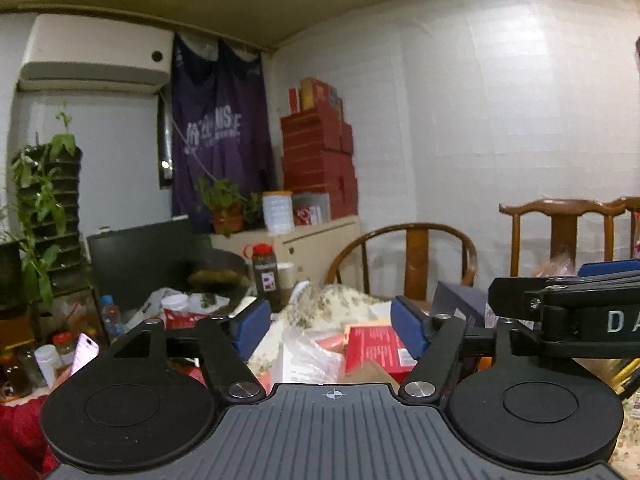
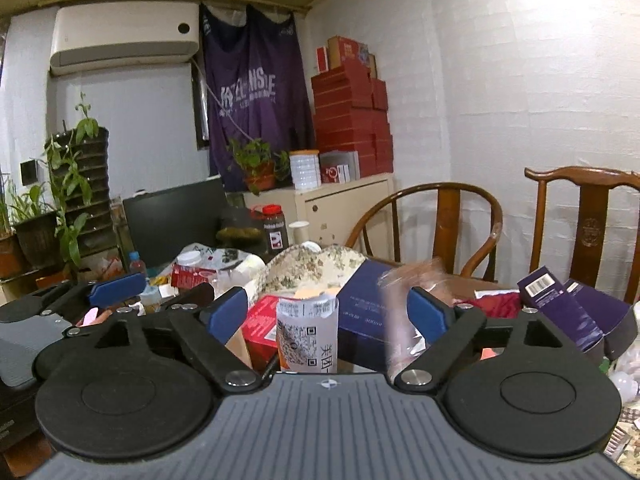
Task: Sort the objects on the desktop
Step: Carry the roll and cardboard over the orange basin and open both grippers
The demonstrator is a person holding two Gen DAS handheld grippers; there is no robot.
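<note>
Clutter on the table includes a red box [image 2: 262, 326] at lower centre of the right wrist view, probably light, stiff cardboard best pinched across its flat faces, and both the left gripper [image 1: 330, 326] and right gripper [image 2: 328, 314] gape wide, empty.

Glossy red cardboard box [image 2: 262, 326]; matt black plastic claw [image 2: 326, 314]; polished wooden chair [image 2: 448, 216].
</note>
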